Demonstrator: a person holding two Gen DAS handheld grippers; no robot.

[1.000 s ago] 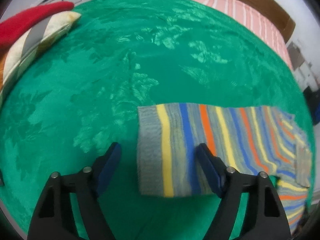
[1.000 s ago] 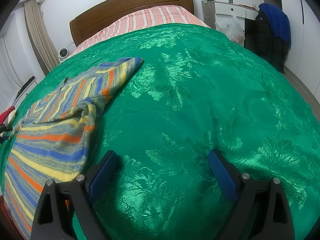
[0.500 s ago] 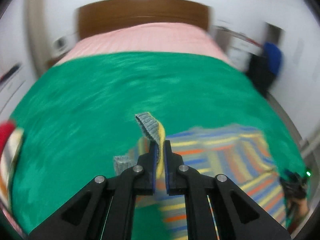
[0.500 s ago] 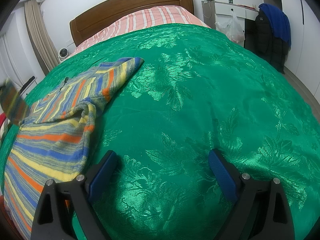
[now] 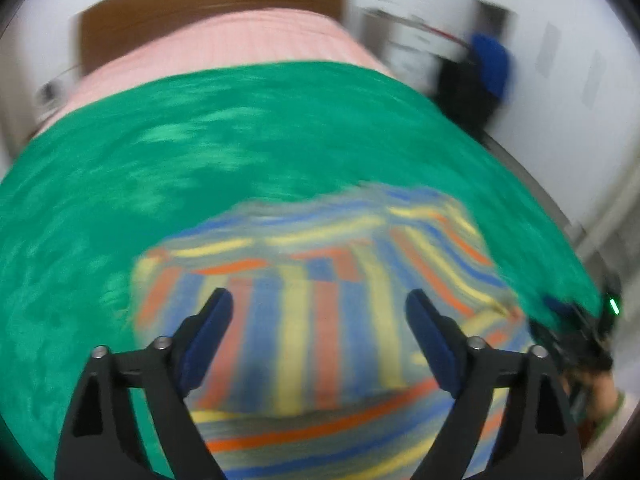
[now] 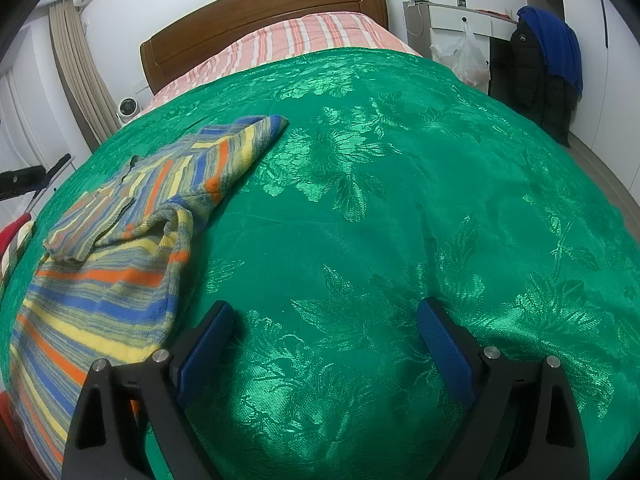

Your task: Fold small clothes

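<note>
Lying half-folded on the green bedspread (image 6: 400, 200), the striped sweater (image 6: 120, 260) is left ungripped: left gripper (image 5: 316, 320) and right gripper (image 6: 324, 328) are held wide apart.

Green bedspread (image 6: 400, 208) covers the bed. Beyond it: striped pink sheet (image 6: 304, 36), wooden headboard (image 6: 256, 12). Right of headboard: white desk (image 6: 460, 20), dark jacket (image 6: 536, 80).

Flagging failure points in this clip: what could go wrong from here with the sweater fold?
The folded sleeve lies bunched and crooked on the sweater, so later folds may come out uneven. The other sleeve is not folded yet. The sweater's near hem hangs at the bed edge by the open left gripper; it may slide off.
</note>
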